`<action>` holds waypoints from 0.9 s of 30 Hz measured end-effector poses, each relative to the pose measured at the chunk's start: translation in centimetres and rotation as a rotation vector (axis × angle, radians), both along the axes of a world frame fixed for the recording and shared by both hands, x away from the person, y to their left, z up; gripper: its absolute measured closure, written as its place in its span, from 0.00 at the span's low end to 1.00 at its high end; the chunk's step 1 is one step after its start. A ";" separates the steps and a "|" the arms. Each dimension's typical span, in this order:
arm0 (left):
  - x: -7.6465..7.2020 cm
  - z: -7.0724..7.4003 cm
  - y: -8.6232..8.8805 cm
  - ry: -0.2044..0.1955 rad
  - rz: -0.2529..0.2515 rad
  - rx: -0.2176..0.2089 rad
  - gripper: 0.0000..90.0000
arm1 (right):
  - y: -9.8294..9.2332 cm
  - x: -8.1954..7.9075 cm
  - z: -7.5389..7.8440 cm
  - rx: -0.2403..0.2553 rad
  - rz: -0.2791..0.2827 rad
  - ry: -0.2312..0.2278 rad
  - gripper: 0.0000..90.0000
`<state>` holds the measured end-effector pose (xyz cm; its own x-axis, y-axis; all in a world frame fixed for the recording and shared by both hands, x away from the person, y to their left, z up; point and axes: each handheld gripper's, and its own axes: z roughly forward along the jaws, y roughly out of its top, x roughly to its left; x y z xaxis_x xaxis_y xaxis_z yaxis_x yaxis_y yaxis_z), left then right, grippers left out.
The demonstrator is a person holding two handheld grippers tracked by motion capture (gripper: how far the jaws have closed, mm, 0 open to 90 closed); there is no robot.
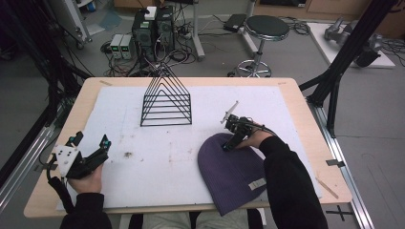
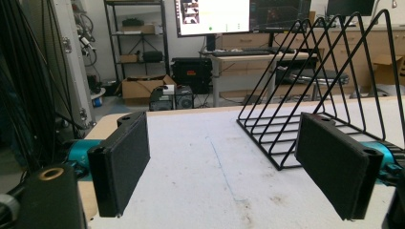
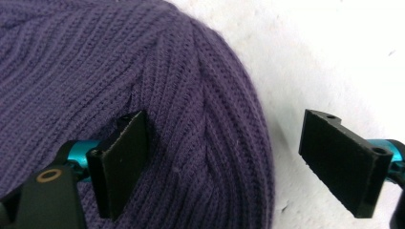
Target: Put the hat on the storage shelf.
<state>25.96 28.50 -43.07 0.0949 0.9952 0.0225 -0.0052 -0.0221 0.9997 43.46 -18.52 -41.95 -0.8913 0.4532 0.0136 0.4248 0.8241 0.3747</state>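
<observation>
A purple knitted beanie (image 1: 234, 171) lies flat on the white mat (image 1: 157, 152) at the front right, with a small grey label near its brim. My right gripper (image 1: 228, 145) points down at the beanie's rounded top edge. In the right gripper view the jaws of my right gripper (image 3: 227, 119) stand wide apart: one pad digs into the purple knit (image 3: 143, 71), the other hangs over bare mat beside the hat's edge. At the front left my left gripper (image 1: 90, 139) rests low over the mat, open, with nothing between its jaws (image 2: 224, 121).
A black wire rack (image 1: 166, 102) of triangular dividers stands at the middle back of the mat, and is seen ahead and to the right (image 2: 310, 95) from the left gripper. The wooden table (image 1: 305, 124) borders the mat. A stool (image 1: 265, 28) and computer boxes sit on the floor beyond.
</observation>
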 end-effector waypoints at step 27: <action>0.0 0.0 -0.1 0.002 -0.007 0.003 0.22 | -0.1 -1.1 0.8 0.042 -0.102 0.072 0.83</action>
